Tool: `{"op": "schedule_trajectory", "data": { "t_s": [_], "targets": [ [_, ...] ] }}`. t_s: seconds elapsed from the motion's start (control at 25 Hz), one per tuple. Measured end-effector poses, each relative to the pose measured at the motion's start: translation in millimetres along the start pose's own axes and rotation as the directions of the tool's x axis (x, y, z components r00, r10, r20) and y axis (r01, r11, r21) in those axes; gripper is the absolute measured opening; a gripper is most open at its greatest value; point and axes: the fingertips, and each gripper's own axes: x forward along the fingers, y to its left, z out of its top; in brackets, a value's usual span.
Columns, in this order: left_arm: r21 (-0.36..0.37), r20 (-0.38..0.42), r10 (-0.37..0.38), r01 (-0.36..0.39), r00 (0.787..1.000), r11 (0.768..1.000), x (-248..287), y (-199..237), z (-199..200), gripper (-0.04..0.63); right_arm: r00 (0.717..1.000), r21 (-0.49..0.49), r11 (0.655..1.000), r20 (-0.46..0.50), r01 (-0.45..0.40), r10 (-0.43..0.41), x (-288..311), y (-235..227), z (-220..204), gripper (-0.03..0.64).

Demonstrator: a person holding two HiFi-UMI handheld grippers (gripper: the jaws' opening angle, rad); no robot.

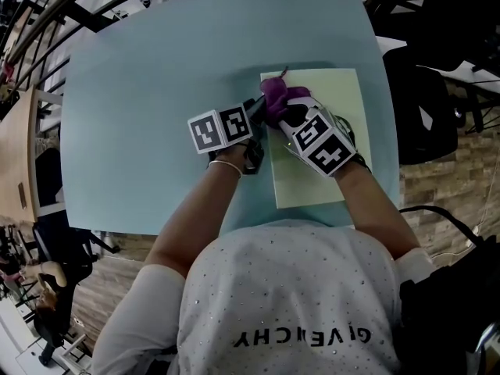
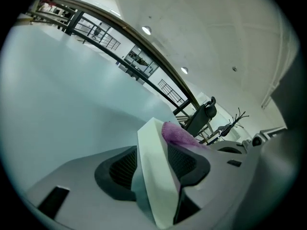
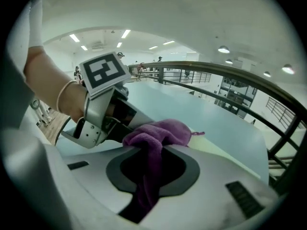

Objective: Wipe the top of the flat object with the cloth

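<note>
Pale green rectangular board [image 1: 332, 92], lying on the light blue table [image 1: 156, 92]. Purple cloth [image 1: 277, 96], bunched, resting on the board's far left corner.

1 table [image 1: 141, 131]. 1 flat object [image 1: 312, 182], pale green. 1 cloth [image 1: 277, 94], purple. 2 grippers: left gripper [image 2: 153, 150], right gripper [image 3: 152, 150]. 2 marker cubes: left cube [image 1: 220, 129], right cube [image 1: 322, 141]. 1 person [image 1: 289, 303]. 1 bracelet [image 1: 226, 165], on the left wrist.
</note>
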Motion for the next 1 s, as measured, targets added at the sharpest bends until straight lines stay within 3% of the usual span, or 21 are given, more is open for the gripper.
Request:
{"op": "schedule_trajectory", "data": {
  "t_s": [0.24, 0.44, 0.6, 0.8, 1.0],
  "targets": [
    [0.085, 0.003, 0.011, -0.012, 1.000, 0.996, 0, -2, 0, 0.209, 0.993, 0.092, 0.989, -0.027, 0.115, -0.113, -11, -26, -18, 0.046],
    [0.068, 0.016, 0.000, -0.001, 1.000, 0.998, -1, -2, -1, 0.209, 0.985, 0.155, 0.973, -0.052, 0.172, -0.166, -25, -48, -35, 0.046],
    [0.101, 0.021, 0.012, -0.014, 1.000, 0.995, -1, -4, 0, 0.209, 0.978, 0.197, 0.958, -0.061, 0.208, -0.200, -37, -63, -47, 0.046],
    [0.056, 0.021, -0.002, 0.001, 1.000, 0.998, 0, -2, -1, 0.209, 0.967, 0.250, 0.934, -0.072, 0.254, -0.243, -49, -81, -63, 0.046],
    [0.063, 0.025, 0.002, -0.003, 1.000, 0.998, -1, -3, -1, 0.209, 0.959, 0.296, 0.912, -0.084, 0.284, -0.272, -62, -95, -75, 0.046]
  ]
}}
